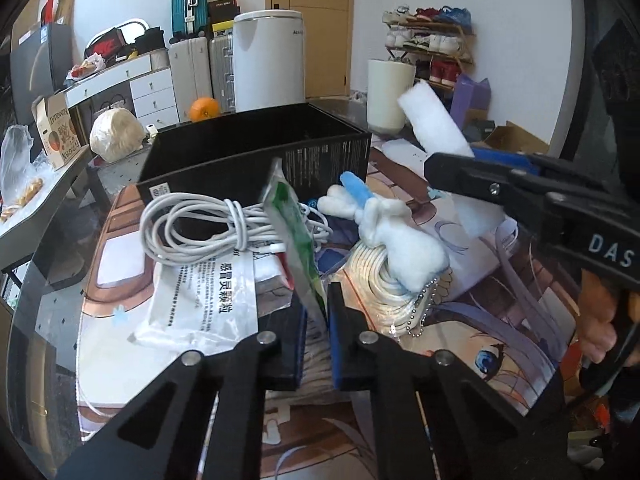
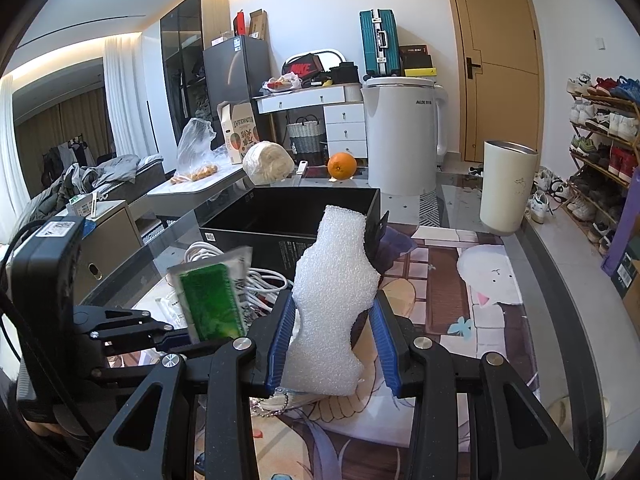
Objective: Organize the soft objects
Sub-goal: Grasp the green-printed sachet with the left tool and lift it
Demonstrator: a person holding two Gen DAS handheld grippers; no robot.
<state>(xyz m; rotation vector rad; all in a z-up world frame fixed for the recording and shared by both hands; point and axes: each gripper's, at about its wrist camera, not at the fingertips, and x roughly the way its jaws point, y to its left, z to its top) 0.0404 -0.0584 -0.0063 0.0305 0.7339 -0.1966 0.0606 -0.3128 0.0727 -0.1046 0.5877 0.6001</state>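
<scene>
My left gripper (image 1: pixel 318 300) is shut on a green sachet (image 1: pixel 294 236), held edge-on above the table; the sachet also shows in the right wrist view (image 2: pixel 210 300). My right gripper (image 2: pixel 332 312) is shut on a piece of white foam (image 2: pixel 332 304), held upright; the foam also shows in the left wrist view (image 1: pixel 436 124). An open black box (image 1: pixel 256 148) stands just behind both, and shows in the right wrist view (image 2: pixel 296 212). A white and blue plush keychain (image 1: pixel 384 228) lies on a coiled cream cable (image 1: pixel 380 284).
A coiled white cable (image 1: pixel 200 228) and a white printed packet (image 1: pixel 204 300) lie left of the sachet on an illustrated mat (image 1: pixel 480 320). Behind the box stand an orange (image 1: pixel 204 109), a white kettle (image 2: pixel 400 136) and a cream cup (image 2: pixel 506 188).
</scene>
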